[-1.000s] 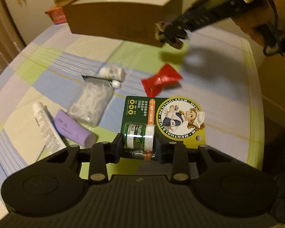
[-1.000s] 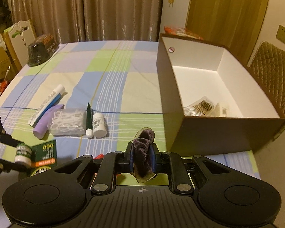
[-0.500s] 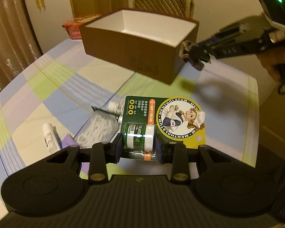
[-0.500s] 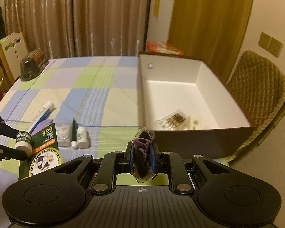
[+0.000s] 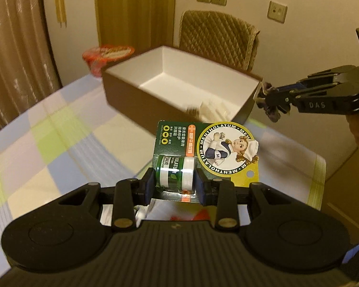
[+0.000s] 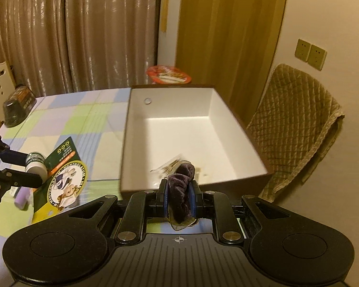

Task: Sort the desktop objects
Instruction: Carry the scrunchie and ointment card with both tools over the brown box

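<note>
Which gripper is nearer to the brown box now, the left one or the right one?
Right. The right gripper, holding a purple scrunchie, is at the brown box's near rim. The left gripper, holding the Mentholatum pack, is further back over the table.

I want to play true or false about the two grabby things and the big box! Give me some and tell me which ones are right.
1. The left gripper holds a green Mentholatum pack. True.
2. The right gripper is empty. False: its jaws are shut on a dark purple scrunchie.
3. The brown box is white inside. True.
4. The box has nothing in it. False: a small clear packet already lies near its front wall.
5. A chair with a quilted cover stands beside the box. True.
6. The Mentholatum pack is lying flat on the table. False: it is held up in the air.
</note>
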Available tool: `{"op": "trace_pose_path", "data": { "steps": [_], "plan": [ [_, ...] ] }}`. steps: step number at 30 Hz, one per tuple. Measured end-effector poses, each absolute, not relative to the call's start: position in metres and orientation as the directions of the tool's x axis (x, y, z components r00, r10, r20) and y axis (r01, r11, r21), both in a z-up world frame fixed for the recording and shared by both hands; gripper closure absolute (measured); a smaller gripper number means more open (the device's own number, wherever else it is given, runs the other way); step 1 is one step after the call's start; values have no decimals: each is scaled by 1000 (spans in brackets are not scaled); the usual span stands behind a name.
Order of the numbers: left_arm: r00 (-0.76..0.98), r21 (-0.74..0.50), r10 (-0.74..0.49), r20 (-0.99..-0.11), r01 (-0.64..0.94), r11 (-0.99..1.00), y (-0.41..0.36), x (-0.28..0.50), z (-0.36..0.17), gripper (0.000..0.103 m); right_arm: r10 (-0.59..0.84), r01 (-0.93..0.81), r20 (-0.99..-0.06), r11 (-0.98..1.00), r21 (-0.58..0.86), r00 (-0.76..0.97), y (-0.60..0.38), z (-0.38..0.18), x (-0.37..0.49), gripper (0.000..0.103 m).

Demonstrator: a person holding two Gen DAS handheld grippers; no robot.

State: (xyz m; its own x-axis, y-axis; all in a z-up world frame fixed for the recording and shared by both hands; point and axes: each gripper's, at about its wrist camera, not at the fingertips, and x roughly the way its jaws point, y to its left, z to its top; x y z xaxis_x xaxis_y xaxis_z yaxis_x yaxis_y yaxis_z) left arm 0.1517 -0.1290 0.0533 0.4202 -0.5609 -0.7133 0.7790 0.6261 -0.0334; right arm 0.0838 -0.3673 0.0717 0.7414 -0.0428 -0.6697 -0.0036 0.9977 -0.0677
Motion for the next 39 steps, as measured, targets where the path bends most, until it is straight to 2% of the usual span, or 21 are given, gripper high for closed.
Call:
{"op": "trace_pose_path", "data": {
  "steps": [18, 39],
  "plan": [
    [463, -20, -553, -692, 754, 656, -215, 181, 69, 73, 20, -75, -695, 996, -49, 719, -421, 71, 131, 87],
    [481, 2, -499, -721, 721, 693, -249, 205, 62, 73, 71, -116, -707, 993, -16, 704, -447, 59, 168, 87]
  ]
}}
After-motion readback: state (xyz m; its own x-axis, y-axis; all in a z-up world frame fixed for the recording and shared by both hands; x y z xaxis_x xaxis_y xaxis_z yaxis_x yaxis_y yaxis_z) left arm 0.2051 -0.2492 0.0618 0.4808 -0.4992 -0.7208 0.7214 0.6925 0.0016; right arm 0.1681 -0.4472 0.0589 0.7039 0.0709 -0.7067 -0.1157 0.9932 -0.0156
